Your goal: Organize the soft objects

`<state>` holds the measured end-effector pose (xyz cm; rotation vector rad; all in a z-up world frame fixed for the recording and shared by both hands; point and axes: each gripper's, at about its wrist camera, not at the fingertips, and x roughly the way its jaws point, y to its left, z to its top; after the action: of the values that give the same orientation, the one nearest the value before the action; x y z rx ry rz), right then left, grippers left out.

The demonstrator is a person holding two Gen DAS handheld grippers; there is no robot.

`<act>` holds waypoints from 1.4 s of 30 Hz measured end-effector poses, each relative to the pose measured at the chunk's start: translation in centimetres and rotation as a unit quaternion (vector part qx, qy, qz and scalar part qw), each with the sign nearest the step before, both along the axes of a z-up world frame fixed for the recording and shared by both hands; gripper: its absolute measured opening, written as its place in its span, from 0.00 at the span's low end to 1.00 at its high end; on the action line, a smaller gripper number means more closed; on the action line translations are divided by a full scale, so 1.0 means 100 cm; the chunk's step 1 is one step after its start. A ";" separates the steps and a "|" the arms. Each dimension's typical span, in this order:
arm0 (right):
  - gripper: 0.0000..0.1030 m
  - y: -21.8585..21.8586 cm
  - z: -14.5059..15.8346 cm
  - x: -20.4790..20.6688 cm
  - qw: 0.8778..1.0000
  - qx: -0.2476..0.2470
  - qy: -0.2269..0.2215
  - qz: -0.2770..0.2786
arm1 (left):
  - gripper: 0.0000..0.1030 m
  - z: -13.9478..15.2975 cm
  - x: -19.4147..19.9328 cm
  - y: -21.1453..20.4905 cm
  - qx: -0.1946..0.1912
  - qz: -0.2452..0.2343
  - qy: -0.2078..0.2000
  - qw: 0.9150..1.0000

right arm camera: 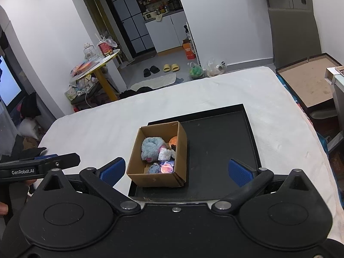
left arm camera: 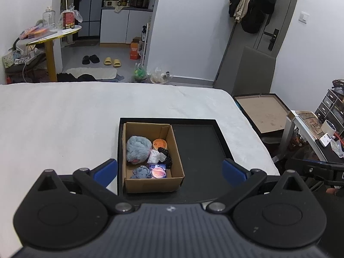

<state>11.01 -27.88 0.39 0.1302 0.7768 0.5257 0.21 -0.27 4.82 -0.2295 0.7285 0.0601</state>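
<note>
A cardboard box point(left arm camera: 176, 163) point(right arm camera: 180, 142) stands in the left part of a black tray point(left arm camera: 200, 142) point(right arm camera: 221, 142) on a white bed. In the box lie a grey-blue plush point(left arm camera: 137, 147) point(right arm camera: 151, 148), an orange burger toy point(left arm camera: 159, 144) point(right arm camera: 173, 141), a white soft toy point(left arm camera: 155, 155) point(right arm camera: 164, 153), a black beaded item point(left arm camera: 166, 157), a small blue plush point(left arm camera: 139, 173) point(right arm camera: 153, 168) and a pink round toy point(left arm camera: 158, 171) point(right arm camera: 166, 167). My left gripper point(left arm camera: 169, 172) is open and empty above the box. My right gripper point(right arm camera: 176, 171) is open and empty above the tray's near edge.
The white bed point(left arm camera: 64, 118) point(right arm camera: 107, 124) spreads left of and beyond the tray. An open cardboard lid point(left arm camera: 263, 114) point(right arm camera: 309, 81) lies off the bed's right side. A desk with drawers point(left arm camera: 322, 129) stands at the right. The left gripper's side point(right arm camera: 38, 164) shows at the right wrist view's left.
</note>
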 end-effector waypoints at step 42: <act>1.00 0.012 0.006 -0.034 1.000 0.003 0.015 -0.003 | 1.00 -0.001 -0.018 -0.004 0.019 -0.001 0.020 1.000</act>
<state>7.59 -26.71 1.00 0.1467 0.8035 0.5209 -1.56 -0.66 4.76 -0.1907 0.7671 0.0767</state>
